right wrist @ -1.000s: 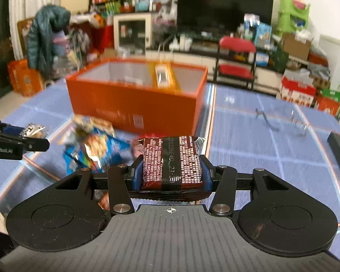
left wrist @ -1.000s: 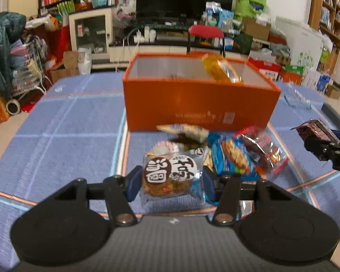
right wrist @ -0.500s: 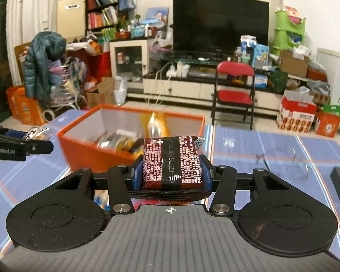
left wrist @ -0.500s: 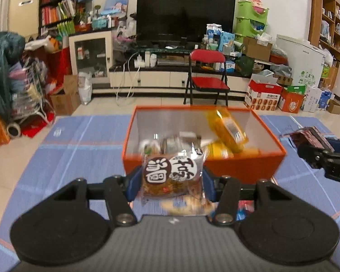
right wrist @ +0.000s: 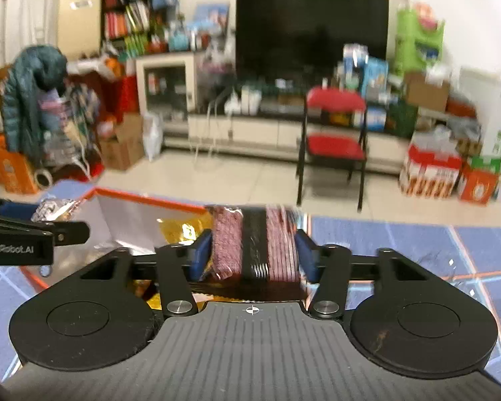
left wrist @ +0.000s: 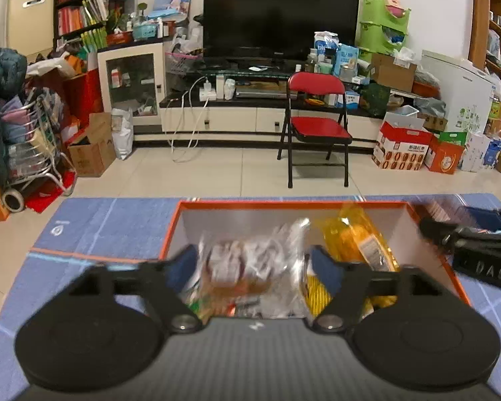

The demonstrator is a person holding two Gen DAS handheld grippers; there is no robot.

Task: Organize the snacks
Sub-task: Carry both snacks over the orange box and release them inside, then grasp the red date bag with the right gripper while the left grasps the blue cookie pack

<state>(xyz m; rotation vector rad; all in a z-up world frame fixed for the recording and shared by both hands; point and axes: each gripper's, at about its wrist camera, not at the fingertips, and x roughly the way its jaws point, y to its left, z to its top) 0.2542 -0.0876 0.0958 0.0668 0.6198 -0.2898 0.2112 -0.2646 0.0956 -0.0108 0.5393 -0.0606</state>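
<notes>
You are at the drop step: both grippers are over the orange box (left wrist: 431,260). The left gripper (left wrist: 254,264), jaws just opened, has released its clear-wrapped snack (left wrist: 250,264), now falling blurred between the pads. The right gripper (right wrist: 252,250) has likewise spread clear of the dark red packet (right wrist: 254,244); withdraw both and fetch the next snacks.

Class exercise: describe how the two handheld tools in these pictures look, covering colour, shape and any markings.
Both the left tool and the right tool are matte black, with two round discs flanking a ribbed centre plate, silver pivot screws and blue pads on the fingers. White lettering runs along their sides, partly readable. No sleeves or cables show.
</notes>
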